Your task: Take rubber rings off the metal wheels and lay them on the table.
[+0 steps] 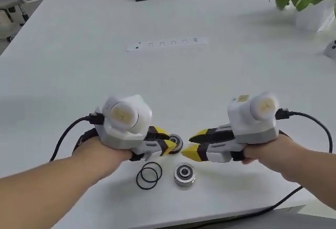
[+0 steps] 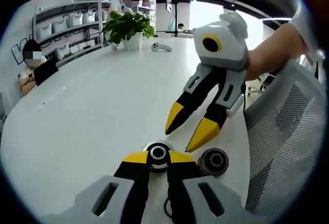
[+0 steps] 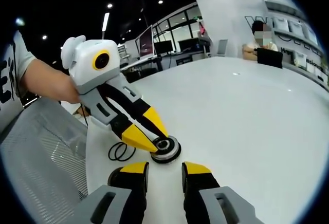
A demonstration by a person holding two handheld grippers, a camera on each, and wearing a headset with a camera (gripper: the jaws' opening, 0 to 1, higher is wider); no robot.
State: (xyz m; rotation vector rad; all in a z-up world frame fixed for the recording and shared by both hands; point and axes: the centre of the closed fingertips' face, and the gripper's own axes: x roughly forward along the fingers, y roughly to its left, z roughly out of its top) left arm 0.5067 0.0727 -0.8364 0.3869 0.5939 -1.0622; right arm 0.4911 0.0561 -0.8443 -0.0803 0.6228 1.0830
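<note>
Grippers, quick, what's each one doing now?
Left gripper: shut on a wheel.
Right gripper: open, holding nothing.

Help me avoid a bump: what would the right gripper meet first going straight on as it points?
Probably the wheel pinched by the left gripper, straight ahead of the open jaws of the right gripper; depth is unclear.

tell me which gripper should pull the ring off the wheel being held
Right. The right gripper is free, jaws open and aimed at the wheel from close by. The left gripper is shut on that wheel, so it likely serves best holding it steady.
</note>
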